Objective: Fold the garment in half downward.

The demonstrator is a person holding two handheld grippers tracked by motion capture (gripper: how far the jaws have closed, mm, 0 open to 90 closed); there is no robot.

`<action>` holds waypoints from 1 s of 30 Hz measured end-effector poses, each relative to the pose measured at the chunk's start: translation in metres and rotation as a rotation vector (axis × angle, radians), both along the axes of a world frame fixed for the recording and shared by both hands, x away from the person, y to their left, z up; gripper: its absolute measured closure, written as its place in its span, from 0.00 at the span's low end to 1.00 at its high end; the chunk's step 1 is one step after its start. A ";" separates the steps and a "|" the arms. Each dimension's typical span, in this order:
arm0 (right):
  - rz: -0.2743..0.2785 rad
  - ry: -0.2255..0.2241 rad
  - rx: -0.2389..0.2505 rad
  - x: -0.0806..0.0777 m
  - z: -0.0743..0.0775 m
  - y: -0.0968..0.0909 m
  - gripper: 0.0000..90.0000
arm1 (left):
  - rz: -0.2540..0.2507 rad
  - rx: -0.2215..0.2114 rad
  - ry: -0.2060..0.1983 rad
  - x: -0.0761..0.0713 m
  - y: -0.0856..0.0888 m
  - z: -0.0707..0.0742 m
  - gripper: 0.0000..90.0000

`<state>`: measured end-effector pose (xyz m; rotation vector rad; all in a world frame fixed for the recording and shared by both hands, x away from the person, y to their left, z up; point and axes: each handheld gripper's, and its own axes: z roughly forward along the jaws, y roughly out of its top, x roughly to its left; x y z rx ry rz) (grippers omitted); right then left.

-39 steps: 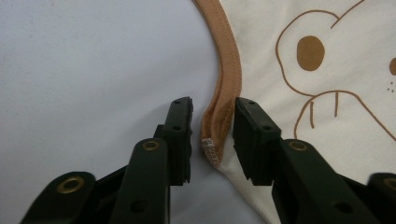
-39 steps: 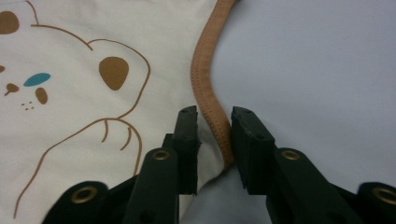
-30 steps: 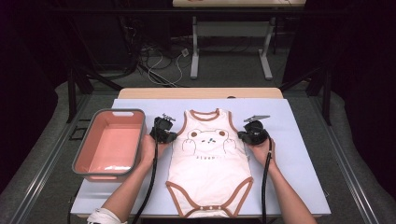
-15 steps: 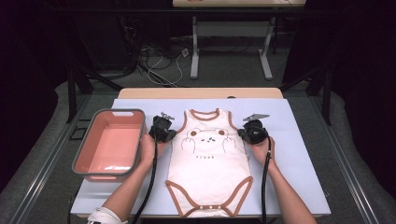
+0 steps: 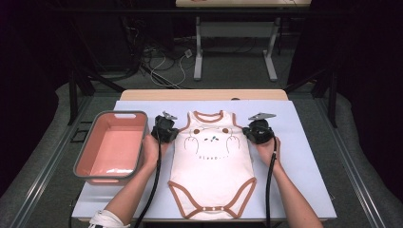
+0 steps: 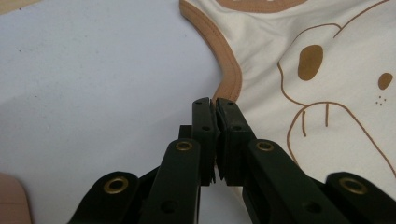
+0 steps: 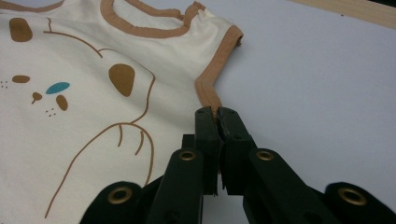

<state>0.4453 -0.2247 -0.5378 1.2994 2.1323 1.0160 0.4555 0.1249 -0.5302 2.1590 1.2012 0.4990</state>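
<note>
A: How do the jaws of the left gripper (image 6: 215,103) stand?

B: Pressed together, tips nipping the brown binding at the armhole edge of the baby bodysuit (image 6: 322,60). In the left gripper view the trim curves up and away from the tips, and the pale table cover (image 6: 93,74) lies on the other side.

A: And the right gripper (image 7: 218,112)?

B: The same. Its jaws are clamped tight on the brown trim of the other armhole, just below the shoulder strap. The bear print, with its brown ears and blue nose, spreads across the cloth beside the jaws.

A: Where does the garment lie?

B: Flat and face up in the middle of the table cover (image 5: 304,156), neck toward the far edge and snap crotch toward the person. In the high view the bodysuit (image 5: 211,171) sits between the two tools, the left gripper (image 5: 167,128) at its one armhole and the right gripper (image 5: 256,131) at the other, each with a hand behind it and a black cable trailing back.

A: Anything else nearby?

B: A pink bin (image 5: 111,147) with a grey rim stands just beside the left hand, apart from the garment.
</note>
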 end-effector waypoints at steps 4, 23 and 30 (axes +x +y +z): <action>0.006 -0.014 -0.007 0.001 0.005 0.000 0.97 | -0.001 0.010 -0.015 -0.001 0.000 0.005 0.96; 0.012 -0.060 -0.009 0.001 0.021 -0.002 0.97 | -0.002 0.029 -0.063 -0.002 -0.002 0.021 0.96; 0.021 -0.063 -0.002 -0.004 0.024 -0.004 0.97 | -0.021 0.022 -0.071 -0.006 -0.001 0.026 0.96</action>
